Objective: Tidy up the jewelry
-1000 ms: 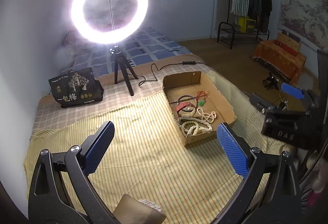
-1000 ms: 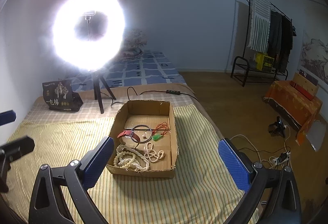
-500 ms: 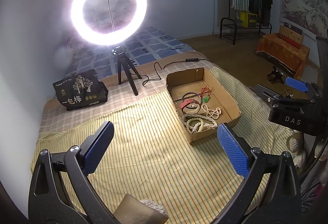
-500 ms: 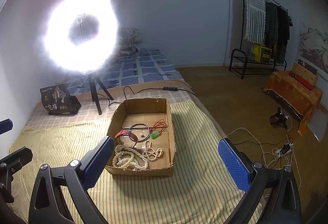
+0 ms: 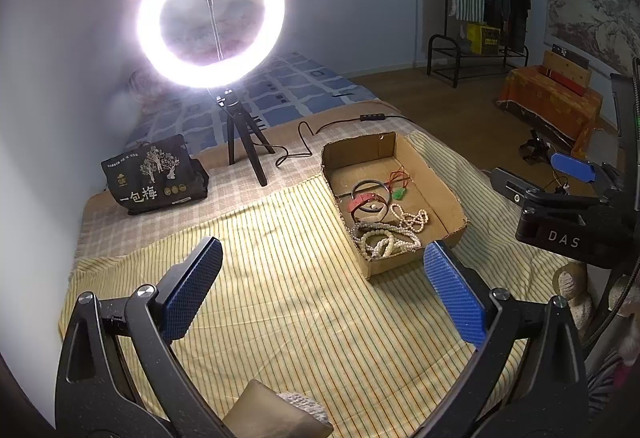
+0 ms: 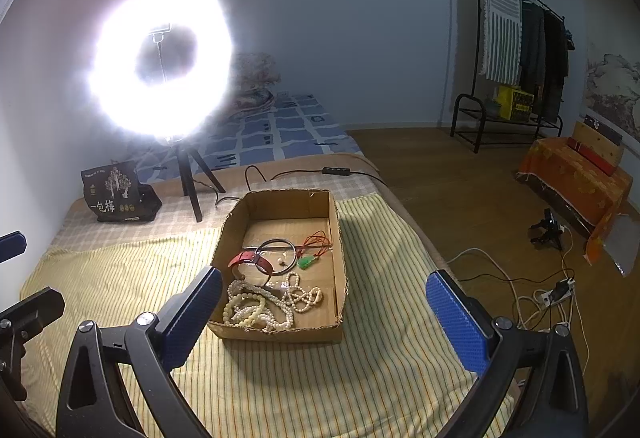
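An open cardboard box (image 5: 448, 193) (image 6: 280, 205) sits on a yellow striped cloth (image 5: 280, 278) (image 6: 120, 270) on the bed. In it lie tangled white bead necklaces (image 5: 384, 238) (image 6: 260, 308), a dark bangle (image 5: 369, 187) (image 6: 276, 256), a red strap (image 5: 360, 199) (image 6: 246, 258), and a green pendant on a red cord (image 5: 398, 193) (image 6: 307, 262). My left gripper (image 5: 322, 282) is open and empty, above the cloth left of the box. My right gripper (image 6: 324, 314) is open and empty, near the box's front edge; it shows at the right of the left wrist view (image 5: 560, 197).
A lit ring light on a black tripod (image 5: 244, 149) (image 6: 190, 181) stands behind the box, its cable (image 5: 304, 141) trailing right. A black printed bag (image 5: 156, 173) (image 6: 116, 193) sits at the back left. Wires and a power strip (image 6: 552, 290) lie on the wooden floor right of the bed.
Both grippers have drifted slightly, so the box sits a little differently in each view. Both stay open and empty. The jewelry has not moved.
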{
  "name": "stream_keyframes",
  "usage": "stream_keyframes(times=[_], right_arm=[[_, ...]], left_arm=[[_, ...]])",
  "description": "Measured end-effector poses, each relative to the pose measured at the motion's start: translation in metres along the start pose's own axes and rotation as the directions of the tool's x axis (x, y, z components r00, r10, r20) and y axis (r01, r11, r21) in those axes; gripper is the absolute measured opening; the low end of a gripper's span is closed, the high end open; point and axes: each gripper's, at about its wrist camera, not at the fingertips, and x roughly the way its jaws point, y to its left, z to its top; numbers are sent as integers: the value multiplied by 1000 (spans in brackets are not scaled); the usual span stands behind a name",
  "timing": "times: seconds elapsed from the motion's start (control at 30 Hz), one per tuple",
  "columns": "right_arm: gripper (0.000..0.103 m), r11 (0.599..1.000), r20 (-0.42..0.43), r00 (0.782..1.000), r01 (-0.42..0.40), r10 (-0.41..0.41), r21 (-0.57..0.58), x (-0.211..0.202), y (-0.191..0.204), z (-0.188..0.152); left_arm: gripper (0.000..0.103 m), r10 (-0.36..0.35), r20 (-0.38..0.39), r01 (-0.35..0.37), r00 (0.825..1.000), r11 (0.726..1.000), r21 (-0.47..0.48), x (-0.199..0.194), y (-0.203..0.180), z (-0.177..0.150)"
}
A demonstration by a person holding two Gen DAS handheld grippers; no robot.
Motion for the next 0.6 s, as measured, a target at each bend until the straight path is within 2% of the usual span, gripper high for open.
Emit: stream_keyframes(times=[0.6], right_arm=[[103,1000,-2,1000,-2,2,0,1,1,0]], left_arm=[[102,-19,-23,19,1000,1000,-15,3,2,-2]])
